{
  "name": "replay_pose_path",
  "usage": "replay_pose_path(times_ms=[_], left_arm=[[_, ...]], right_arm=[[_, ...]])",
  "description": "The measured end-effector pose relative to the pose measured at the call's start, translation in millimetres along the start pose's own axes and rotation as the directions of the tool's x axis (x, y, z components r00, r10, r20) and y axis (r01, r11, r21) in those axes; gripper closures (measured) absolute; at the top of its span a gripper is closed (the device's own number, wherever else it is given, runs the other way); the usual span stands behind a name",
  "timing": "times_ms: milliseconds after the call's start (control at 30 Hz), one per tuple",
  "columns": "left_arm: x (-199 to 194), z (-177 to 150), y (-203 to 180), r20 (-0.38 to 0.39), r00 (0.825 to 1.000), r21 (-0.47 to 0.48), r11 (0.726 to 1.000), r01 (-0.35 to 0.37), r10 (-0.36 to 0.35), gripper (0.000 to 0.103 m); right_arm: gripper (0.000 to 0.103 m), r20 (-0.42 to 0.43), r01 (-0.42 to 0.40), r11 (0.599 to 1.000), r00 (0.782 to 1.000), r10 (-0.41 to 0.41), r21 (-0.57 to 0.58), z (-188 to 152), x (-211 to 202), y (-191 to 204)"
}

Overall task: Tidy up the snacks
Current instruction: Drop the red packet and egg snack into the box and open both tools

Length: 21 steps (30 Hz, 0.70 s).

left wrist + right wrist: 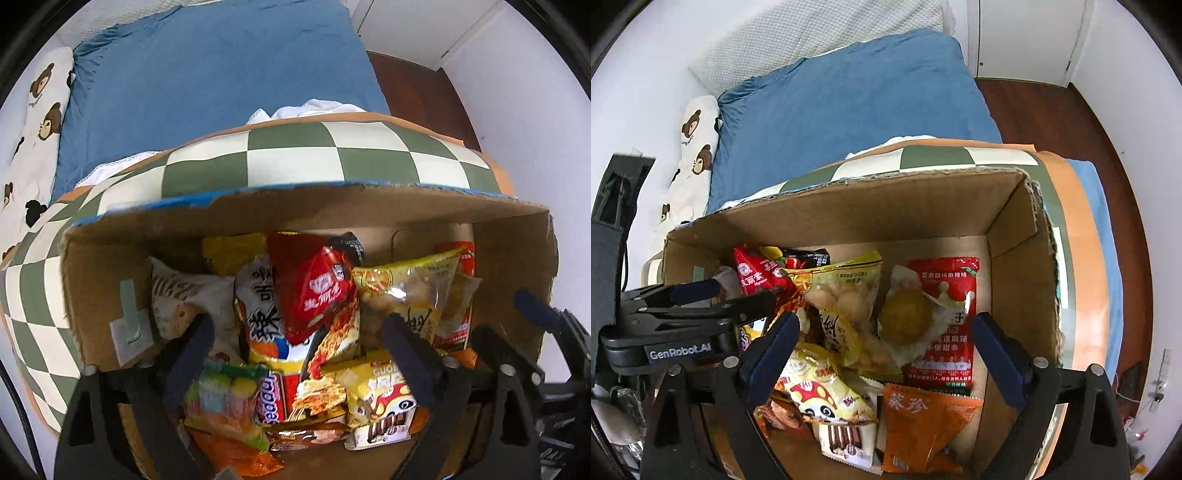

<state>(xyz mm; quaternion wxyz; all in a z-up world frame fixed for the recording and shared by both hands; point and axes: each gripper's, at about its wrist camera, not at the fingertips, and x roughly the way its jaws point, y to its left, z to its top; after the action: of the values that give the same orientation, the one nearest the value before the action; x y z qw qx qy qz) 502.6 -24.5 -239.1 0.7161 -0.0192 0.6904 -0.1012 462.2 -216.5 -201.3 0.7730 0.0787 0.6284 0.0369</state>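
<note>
A cardboard box [258, 210] full of snack packets sits on a green-and-white checked cushion [295, 147]. In it I see a red packet [314, 288], a yellow clear bag [406, 291] and a yellow box [380, 402]. My left gripper [299, 350] is open above the packets and holds nothing. In the right wrist view the box [886, 206] holds a red sachet [945, 325], an orange packet [923, 424], a round pastry in clear wrap [905, 317] and a panda packet [823, 395]. My right gripper [886, 354] is open and empty over them. The left gripper [701, 306] shows at the left.
The cushion lies on a bed with a blue sheet [849, 103] and a bear-print pillow [694, 147]. A dark wooden floor [1071, 122] runs along the right side. White walls and a white door [1027, 37] stand behind.
</note>
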Motion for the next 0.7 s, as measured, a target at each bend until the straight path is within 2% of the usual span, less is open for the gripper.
replay_pose_path(times_ms=[200, 400, 567, 700], left_arm=[[-17, -19, 0, 0.032, 0.999, -0.011, 1.000, 0.020, -0.020, 0.006], [-40, -42, 0, 0.103, 0.995, -0.024, 1.000, 0.001, 0.001, 0.006], [-61, -68, -2, 0.180, 0.983, -0.035, 0.999, -0.014, 0.020, 0.006], [-83, -93, -6, 0.250, 0.968, -0.039, 0.999, -0.028, 0.037, 0.006]], right_arm=[[0.007, 0.011, 0.024, 1.000, 1.000, -0.024, -0.015, -10, -14, 2], [0.006, 0.041, 0.026, 0.999, 0.999, -0.025, -0.023, -25, -35, -2], [0.006, 0.086, 0.028, 0.999, 0.996, -0.024, -0.043, -44, -58, -2], [0.006, 0.133, 0.032, 0.998, 0.991, -0.023, -0.062, -67, -81, 1]])
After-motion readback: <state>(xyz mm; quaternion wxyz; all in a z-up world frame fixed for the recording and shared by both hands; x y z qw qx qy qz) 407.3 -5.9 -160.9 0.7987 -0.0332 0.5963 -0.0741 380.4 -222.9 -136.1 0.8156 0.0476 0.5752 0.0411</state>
